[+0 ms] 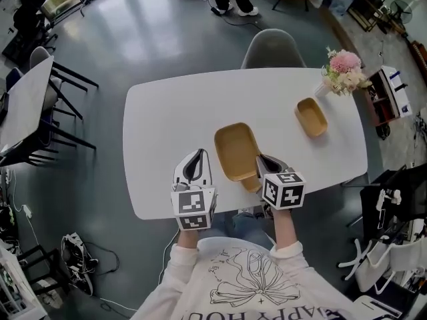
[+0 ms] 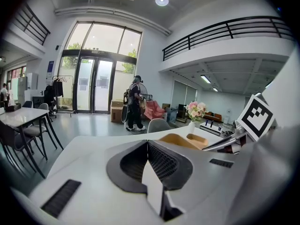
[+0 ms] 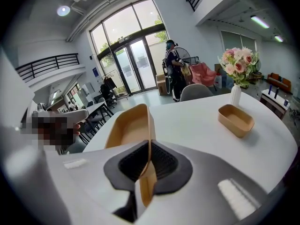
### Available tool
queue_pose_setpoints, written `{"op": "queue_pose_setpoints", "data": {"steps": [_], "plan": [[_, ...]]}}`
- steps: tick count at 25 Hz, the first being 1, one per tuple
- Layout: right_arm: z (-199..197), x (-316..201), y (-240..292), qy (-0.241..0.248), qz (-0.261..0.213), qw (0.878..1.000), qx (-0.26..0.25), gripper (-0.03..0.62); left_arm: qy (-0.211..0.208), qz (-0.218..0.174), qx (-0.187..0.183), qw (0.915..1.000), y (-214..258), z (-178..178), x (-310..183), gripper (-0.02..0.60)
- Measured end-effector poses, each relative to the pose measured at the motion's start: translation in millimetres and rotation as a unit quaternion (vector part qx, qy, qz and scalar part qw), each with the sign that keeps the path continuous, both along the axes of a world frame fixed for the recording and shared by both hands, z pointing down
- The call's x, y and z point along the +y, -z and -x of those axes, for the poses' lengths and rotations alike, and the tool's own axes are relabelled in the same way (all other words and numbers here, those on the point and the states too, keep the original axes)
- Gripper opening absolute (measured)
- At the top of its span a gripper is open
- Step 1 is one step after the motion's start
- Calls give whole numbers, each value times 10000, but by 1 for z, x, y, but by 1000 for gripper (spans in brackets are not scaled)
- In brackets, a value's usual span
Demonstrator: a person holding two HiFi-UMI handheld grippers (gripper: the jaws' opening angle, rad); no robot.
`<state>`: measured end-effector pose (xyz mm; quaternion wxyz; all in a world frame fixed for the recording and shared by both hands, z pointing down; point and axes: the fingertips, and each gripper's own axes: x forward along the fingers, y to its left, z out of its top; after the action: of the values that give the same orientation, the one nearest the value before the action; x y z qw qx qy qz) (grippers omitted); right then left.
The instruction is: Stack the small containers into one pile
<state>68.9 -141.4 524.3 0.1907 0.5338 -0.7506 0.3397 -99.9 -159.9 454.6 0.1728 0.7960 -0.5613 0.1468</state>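
**Right tool holds one tan container by its rim; the second waits across the worktop**

Head view: Looking steeply down, a person in a pale printed top stands at the near edge of a white oval worktop [image 1: 167,112]. The right tool [image 1: 261,160] is clamped on the near rim of the larger tan container [image 1: 235,151], which lies near the middle of the worktop's front. The left tool [image 1: 195,157] sits just to the left of that container, apart from it. The smaller tan container [image 1: 311,117] lies well apart to the far right, near a vase of pink flowers [image 1: 345,69].

Left gripper view: The left tool [image 2: 146,144] has its jaws pressed together with nothing between them. The larger container [image 2: 180,140] shows beyond, to the right.

Right gripper view: The right tool [image 3: 149,146] pinches the thin side wall of the larger container [image 3: 129,128], and the wall runs straight up between the pads. I cannot tell whether its far end rests on the worktop. The smaller container [image 3: 236,119] sits off to the right, in front of the flowers [image 3: 238,62].

The step in hand looks like the first pickup. Next, the two containers must be brought together, and the smaller would likely nest inside the larger. The thin-rim grip may let the container swing, so slow, level travel would help.
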Motion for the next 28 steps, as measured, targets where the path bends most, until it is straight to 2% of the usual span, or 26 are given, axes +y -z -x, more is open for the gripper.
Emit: {"op": "queue_pose_setpoints", "data": {"steps": [13,28], "plan": [[-64,23,-17,505,285,9979,-277,26,713,8,-107,9974,-1,-49,43,8],[-68,41,-66,941,814,9913,-425,26,1269,317,-282,9910,-25,-52,79,8]]}}
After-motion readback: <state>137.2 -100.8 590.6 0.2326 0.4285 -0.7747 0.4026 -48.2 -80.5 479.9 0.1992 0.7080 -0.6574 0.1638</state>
